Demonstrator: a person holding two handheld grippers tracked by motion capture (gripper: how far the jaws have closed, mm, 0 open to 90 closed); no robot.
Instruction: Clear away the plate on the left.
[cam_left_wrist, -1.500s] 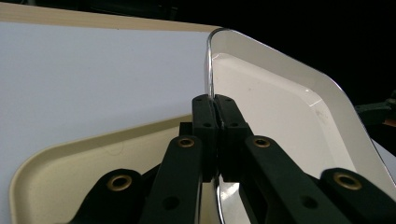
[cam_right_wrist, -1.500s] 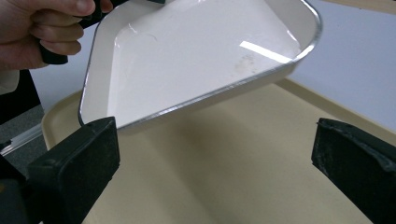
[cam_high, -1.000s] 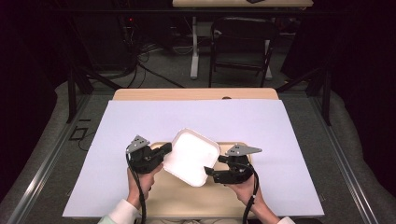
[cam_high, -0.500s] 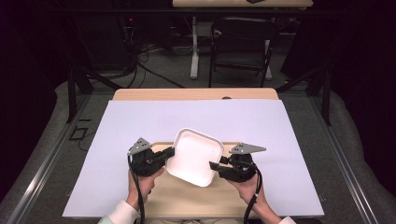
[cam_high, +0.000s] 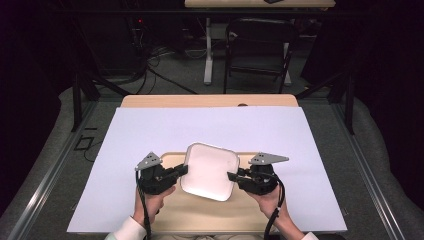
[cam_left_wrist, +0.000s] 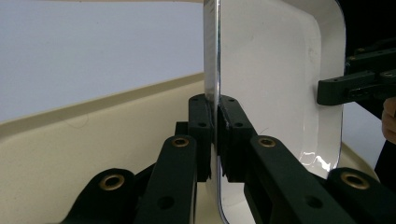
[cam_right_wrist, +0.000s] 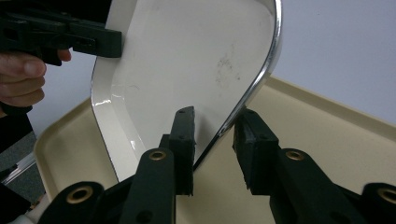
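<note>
1. White square dish (cam_high: 209, 170), held just above the beige tray (cam_high: 172, 215); against the earlier frames it has tipped from steeply tilted to nearly flat over that tray.
2. Left gripper (cam_high: 181, 170): jaws pinch the dish's left rim.
3. Right gripper (cam_high: 232, 176): jaws have just been closing around the right rim; a gap remains, so this grip is judged not yet secure.

A glossy white square dish with rounded corners (cam_high: 209, 171), edged by a thin silvery rim, shows faint grey scuffs inside. Beneath the dish lies a plain cream plastic tray (cam_high: 200, 215); under that, a pale lavender-white sheet (cam_high: 150, 130) covering a light wooden table (cam_high: 210, 100). Both matte black grippers (cam_high: 182, 170) (cam_high: 231, 176) beside the dish have brass-coloured rivets and grey top plates.
</note>
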